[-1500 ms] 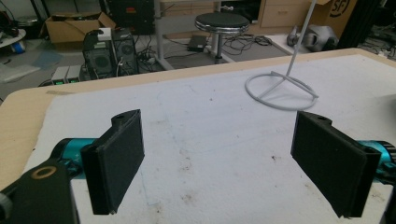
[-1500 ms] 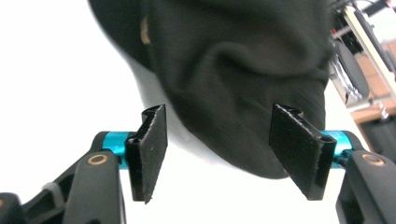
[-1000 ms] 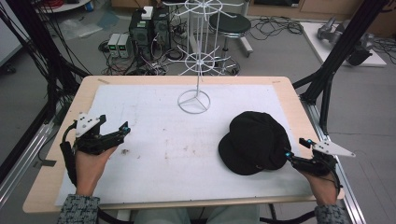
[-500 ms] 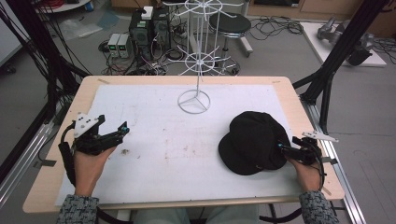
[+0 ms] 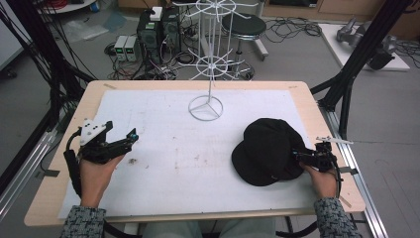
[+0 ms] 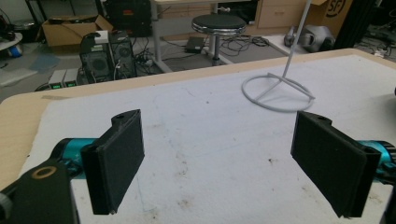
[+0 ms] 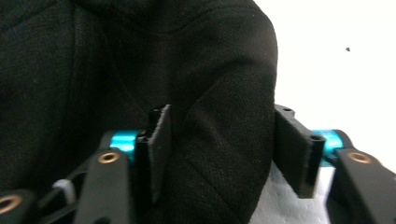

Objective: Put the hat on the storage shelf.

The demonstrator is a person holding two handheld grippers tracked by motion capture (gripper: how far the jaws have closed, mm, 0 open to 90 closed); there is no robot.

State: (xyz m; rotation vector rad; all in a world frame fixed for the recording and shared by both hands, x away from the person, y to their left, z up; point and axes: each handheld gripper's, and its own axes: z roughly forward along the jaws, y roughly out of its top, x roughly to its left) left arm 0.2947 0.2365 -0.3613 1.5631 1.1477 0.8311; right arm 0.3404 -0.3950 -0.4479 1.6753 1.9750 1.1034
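A black cap (image 5: pixel 270 148) lies on the white mat (image 5: pixel 168 119) at the table's right side. My right gripper (image 5: pixel 302 157) has come in at the cap's right edge, and its jaws have just been closing. In the right gripper view a fold of the cap (image 7: pixel 210 93) fills the gap of that gripper (image 7: pixel 222 116), and both pads touch the cloth. My left gripper (image 5: pixel 130 136) rests at the left side of the mat, held in a hand. Its jaws stand wide in the left gripper view, with nothing in the gripper (image 6: pixel 218 121) but bare mat.
A white wire display stand (image 5: pixel 205 106) rises from a ring base (image 6: pixel 278 91) at the mat's far middle. Black frame posts (image 5: pixel 356 64) flank the table. A stool (image 5: pixel 247 25), computers and cables sit on the floor behind.
My right gripper has slid left onto the cap's right edge, and its jaws have drawn in around the cloth. The left gripper has kept its place.
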